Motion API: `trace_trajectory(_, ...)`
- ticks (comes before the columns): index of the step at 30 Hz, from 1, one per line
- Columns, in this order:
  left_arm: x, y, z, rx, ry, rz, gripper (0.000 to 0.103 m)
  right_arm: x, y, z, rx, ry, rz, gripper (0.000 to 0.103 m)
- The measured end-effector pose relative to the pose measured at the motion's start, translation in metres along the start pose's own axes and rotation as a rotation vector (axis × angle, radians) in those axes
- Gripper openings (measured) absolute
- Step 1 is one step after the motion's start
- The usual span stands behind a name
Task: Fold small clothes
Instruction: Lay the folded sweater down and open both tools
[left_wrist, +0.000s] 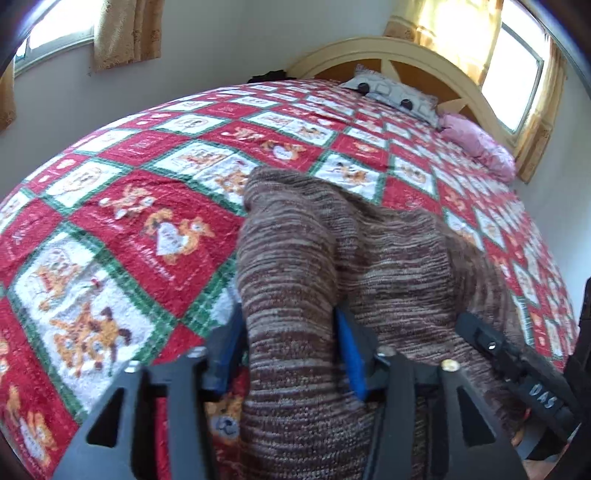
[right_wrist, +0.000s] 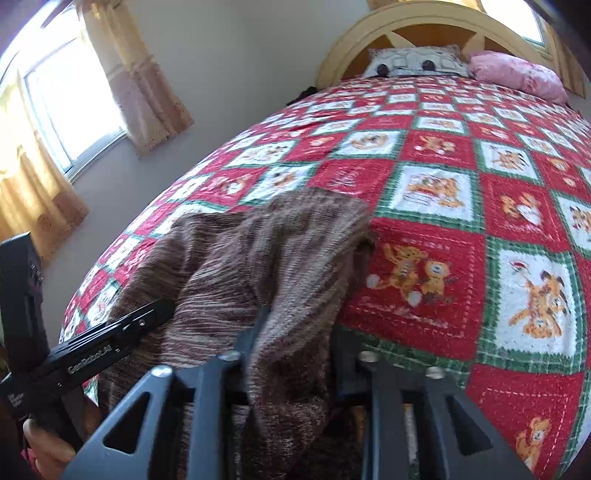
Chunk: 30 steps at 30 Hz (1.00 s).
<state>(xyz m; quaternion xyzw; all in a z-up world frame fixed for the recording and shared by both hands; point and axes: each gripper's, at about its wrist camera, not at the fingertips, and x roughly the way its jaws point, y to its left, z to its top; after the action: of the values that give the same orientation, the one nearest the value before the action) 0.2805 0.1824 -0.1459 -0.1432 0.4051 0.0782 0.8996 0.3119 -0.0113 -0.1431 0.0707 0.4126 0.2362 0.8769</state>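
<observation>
A brown striped knit garment (left_wrist: 332, 251) lies bunched near the front edge of the bed; it also shows in the right wrist view (right_wrist: 258, 251). My left gripper (left_wrist: 288, 332) is shut on a fold of the garment, which runs up between its blue-padded fingers (left_wrist: 351, 350). My right gripper (right_wrist: 295, 332) is shut on another fold of the same garment. The right gripper's body shows at the right of the left wrist view (left_wrist: 517, 365), and the left gripper's body shows at the left of the right wrist view (right_wrist: 110, 339). Both hold the cloth lifted off the blanket.
The bed is covered by a red, white and green checked blanket (left_wrist: 129, 206) with cartoon animals. A patterned pillow (left_wrist: 391, 92) and a pink pillow (left_wrist: 480, 144) lie by the wooden headboard (left_wrist: 399, 55). Curtained windows (right_wrist: 74, 92) flank the bed.
</observation>
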Motion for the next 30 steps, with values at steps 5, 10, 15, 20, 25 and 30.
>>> trace_trajectory(5,-0.021,-0.001,-0.010,0.053,0.008,0.066,0.070,-0.018,-0.010,-0.004,0.073,-0.019,-0.025,0.054)
trace_trajectory(10,-0.046,-0.002,-0.021,0.060,-0.004,0.078,0.070,-0.076,0.013,-0.025,-0.023,-0.187,-0.162,0.036)
trace_trajectory(15,-0.062,-0.006,-0.037,0.087,-0.016,0.082,0.070,-0.104,0.050,-0.048,-0.174,-0.219,-0.182,0.021)
trace_trajectory(20,-0.056,-0.009,-0.060,0.131,0.016,0.111,0.070,-0.086,0.052,-0.072,-0.180,-0.088,-0.178,0.021)
trace_trajectory(25,-0.061,-0.008,-0.069,0.140,0.006,0.121,0.072,-0.076,0.030,-0.080,-0.079,-0.003,-0.140,0.018)
trace_trajectory(30,-0.082,-0.011,-0.078,0.168,-0.003,0.160,0.074,-0.091,0.039,-0.093,-0.077,-0.001,-0.155,0.021)
